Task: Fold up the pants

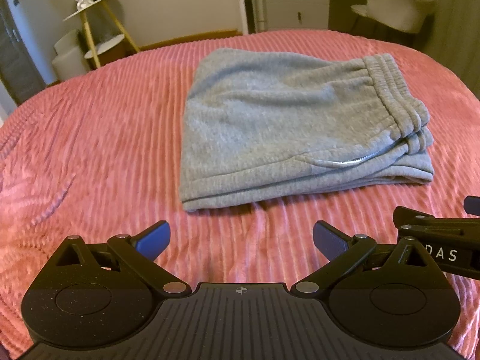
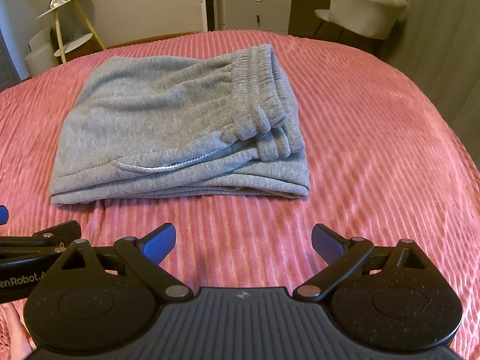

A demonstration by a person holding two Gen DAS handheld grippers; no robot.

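Grey sweatpants [image 1: 279, 120] [image 2: 168, 126] lie folded into a compact stack on the pink ribbed bedspread [image 1: 90, 150] [image 2: 375, 150]. The ribbed waistband [image 1: 393, 90] [image 2: 264, 90] sits on top at the right side, and a pocket zipper [image 2: 156, 168] shows on the near face. My left gripper [image 1: 241, 240] hovers open in front of the stack, nothing between its blue pads. My right gripper [image 2: 243, 243] is open too, just short of the stack's near edge, holding nothing. Each gripper's arm shows at the edge of the other's view.
Beyond the bed stand a gold-legged tiered side table [image 1: 96, 30] [image 2: 66, 24] with a wrapped bouquet, a grey drawer cabinet [image 1: 297, 6] [image 2: 258, 6] and a pale upholstered chair [image 1: 399, 6] [image 2: 366, 9]. Bare bedspread lies left and right of the pants.
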